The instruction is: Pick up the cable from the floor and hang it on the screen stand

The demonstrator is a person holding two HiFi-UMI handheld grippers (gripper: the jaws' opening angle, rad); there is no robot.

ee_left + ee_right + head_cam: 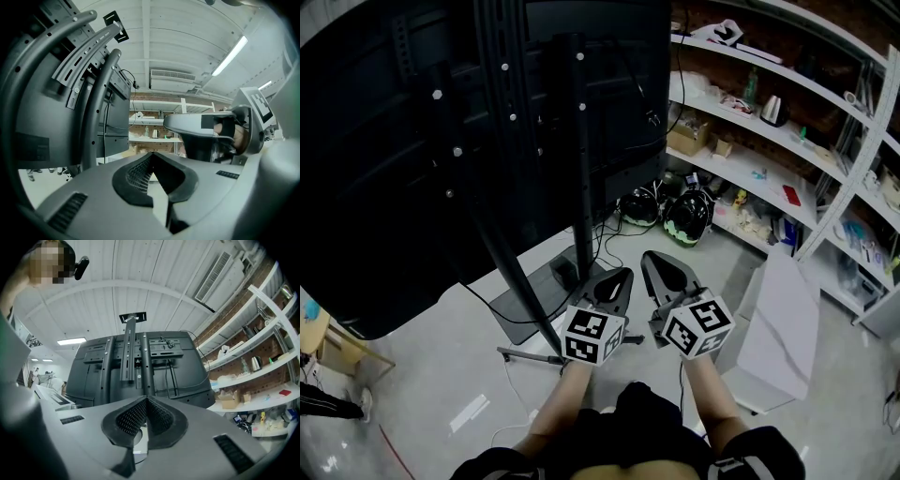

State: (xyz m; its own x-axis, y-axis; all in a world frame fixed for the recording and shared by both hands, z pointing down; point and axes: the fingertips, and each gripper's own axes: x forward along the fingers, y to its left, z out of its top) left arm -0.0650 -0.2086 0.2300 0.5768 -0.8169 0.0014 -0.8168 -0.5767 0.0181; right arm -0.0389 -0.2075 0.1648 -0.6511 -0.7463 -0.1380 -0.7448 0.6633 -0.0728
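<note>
The dark screen (384,169) shows its back on the black stand (577,141), whose base plate (532,302) rests on the floor. A thin black cable (607,246) trails over the floor by the base, and a white cable (517,397) lies nearer me. My left gripper (622,275) and right gripper (656,258) hover side by side in front of the stand, both shut with nothing in them. The left gripper view has the left gripper (151,154) beside the stand's posts (98,108). In the right gripper view the right gripper (146,398) faces the stand (136,357).
White shelving (769,122) with small items fills the right wall. Two helmets (688,216) lie on the floor under it. A white box (780,328) stands to the right of the grippers. A wooden crate (336,349) sits at the left.
</note>
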